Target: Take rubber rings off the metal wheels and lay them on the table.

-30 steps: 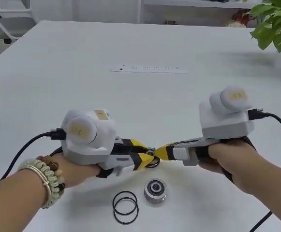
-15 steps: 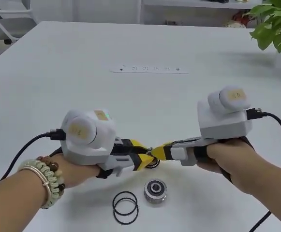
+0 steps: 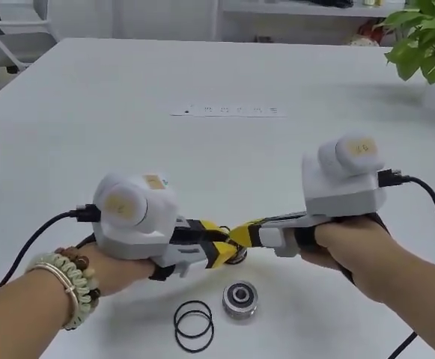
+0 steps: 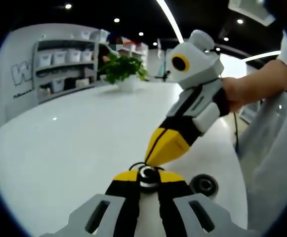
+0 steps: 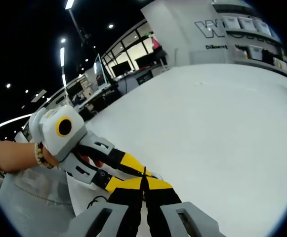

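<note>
Contact between the two tools sits above the near edge of the tabletop [image 3: 127,112], about midway along it. The left gripper [image 3: 224,252] is clamped on a metal wheel [image 4: 147,173], held clear of the surface with its flat face towards the other tool. The right gripper [image 3: 238,235] comes in tip to tip from the opposite side. Its jaws are together and seem to pinch a thin black strand of the rubber ring [image 4: 138,164] at the wheel's top rim. The ring likely has to be drawn away from the left gripper, along the wheel's axle line, so the right hand does the pulling. Just below, nearer the edge, a second wheel [image 3: 239,297] lies flat with two loose rings [image 3: 193,323] beside it. Both are apart from the held wheel, and nothing blocks the pull. A plant [image 3: 423,41] stands at the far right corner.
</note>
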Available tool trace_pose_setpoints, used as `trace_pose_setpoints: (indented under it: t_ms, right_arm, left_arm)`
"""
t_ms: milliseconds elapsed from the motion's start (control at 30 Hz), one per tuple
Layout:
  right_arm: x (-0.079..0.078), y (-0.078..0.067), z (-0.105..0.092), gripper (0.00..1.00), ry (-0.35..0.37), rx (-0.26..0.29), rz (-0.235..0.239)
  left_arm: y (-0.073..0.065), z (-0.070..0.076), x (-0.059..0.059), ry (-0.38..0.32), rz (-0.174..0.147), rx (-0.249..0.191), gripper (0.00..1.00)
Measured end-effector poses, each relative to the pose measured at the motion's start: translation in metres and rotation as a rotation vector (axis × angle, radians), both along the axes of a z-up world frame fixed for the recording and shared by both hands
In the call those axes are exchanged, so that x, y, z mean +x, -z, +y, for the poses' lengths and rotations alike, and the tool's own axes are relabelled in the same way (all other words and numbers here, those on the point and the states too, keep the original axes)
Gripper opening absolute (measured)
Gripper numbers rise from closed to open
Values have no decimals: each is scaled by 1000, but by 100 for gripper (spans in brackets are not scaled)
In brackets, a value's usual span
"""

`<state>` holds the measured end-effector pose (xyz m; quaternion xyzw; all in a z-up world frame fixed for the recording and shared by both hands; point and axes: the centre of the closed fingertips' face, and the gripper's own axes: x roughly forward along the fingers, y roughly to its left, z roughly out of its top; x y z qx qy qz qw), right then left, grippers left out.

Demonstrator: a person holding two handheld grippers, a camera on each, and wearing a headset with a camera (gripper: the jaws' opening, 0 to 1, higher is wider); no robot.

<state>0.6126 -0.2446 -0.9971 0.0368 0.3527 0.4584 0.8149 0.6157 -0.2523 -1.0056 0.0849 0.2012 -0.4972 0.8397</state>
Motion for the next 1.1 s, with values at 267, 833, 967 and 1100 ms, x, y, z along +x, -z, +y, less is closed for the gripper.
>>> trace_pose_setpoints:
  t_ms: [267, 833, 967, 1100]
  right_arm:
    - [2, 3, -5, 0, 14, -20, 4]
    - [0, -11, 0, 0, 0, -1, -31]
    - [-1, -18, 4, 0, -5, 23, -33]
    - [-3, -23, 6, 0, -12, 24, -42]
  left_arm:
    - [-2, -1, 1, -33, 82, -37, 15]
    - [-50, 28, 12, -46, 29, 41, 38]
    - [-69, 25, 6, -11, -46, 83, 43]
    - [-95, 15, -2, 8, -63, 8, 46]
